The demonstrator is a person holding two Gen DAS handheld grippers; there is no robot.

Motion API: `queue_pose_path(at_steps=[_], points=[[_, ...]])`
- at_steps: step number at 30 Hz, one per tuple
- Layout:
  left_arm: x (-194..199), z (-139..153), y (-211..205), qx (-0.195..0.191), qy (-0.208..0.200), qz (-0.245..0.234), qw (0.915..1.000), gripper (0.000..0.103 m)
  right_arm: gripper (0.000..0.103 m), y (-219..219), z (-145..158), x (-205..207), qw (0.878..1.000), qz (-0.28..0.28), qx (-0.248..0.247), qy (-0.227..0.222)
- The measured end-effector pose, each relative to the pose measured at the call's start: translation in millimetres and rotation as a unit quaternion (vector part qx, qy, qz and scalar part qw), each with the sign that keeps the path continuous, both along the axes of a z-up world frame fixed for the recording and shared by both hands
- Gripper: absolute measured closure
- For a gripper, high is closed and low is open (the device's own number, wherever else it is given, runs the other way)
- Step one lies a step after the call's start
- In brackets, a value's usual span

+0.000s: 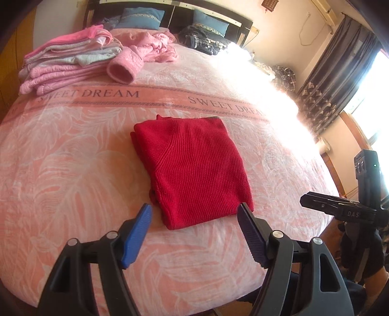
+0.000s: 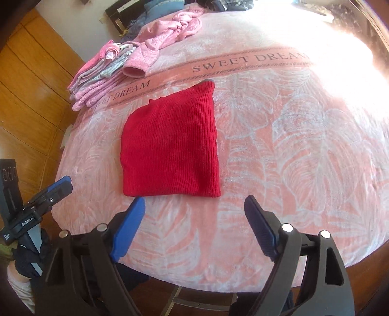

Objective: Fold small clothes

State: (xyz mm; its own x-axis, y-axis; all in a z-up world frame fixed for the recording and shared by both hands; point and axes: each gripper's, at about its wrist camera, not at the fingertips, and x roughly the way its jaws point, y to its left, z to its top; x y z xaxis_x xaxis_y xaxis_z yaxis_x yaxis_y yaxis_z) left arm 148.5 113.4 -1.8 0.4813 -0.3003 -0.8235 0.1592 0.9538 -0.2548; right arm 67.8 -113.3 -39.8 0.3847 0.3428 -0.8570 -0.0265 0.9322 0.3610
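Note:
A red ribbed knit garment [image 1: 192, 165] [image 2: 170, 145] lies folded into a flat rectangle on the pink bedspread [image 1: 73, 170] [image 2: 291, 145]. My left gripper [image 1: 195, 209] hovers open just short of the garment's near edge, its right fingertip at the near right corner. My right gripper [image 2: 194, 201] is open too, just in front of the near edge, holding nothing. In the left wrist view the right gripper [image 1: 340, 206] shows at the far right; in the right wrist view the left gripper [image 2: 48, 192] shows at the far left.
A stack of folded pink and striped clothes [image 1: 70, 60] [image 2: 102, 77] sits at the far left of the bed. A crumpled pink jacket [image 1: 148, 51] [image 2: 170, 29] lies beside it. Pillows [image 1: 141, 17] line the headboard. Curtains [image 1: 340, 73] hang right; wooden panelling [image 2: 29, 92] is left.

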Motion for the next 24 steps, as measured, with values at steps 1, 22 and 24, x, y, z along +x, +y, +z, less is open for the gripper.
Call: queue_pose_path(at_steps=[1,22,24], points=[[-9,5,-1,0.014,-0.008,0.006,0.9999,0.022,0.019,0,5,-8,1.000,-0.003,-0.003,-0.009],[-95,-15,27,0.110,-0.020,0.088,0.9899,0.010,0.007,43,9,-101,0.995,-0.011,-0.088,-0.048],[-99,-13,24,0.125,-0.031,0.089,0.9876,0.010,0.007,42,3,-104,0.994,-0.018,-0.100,-0.042]])
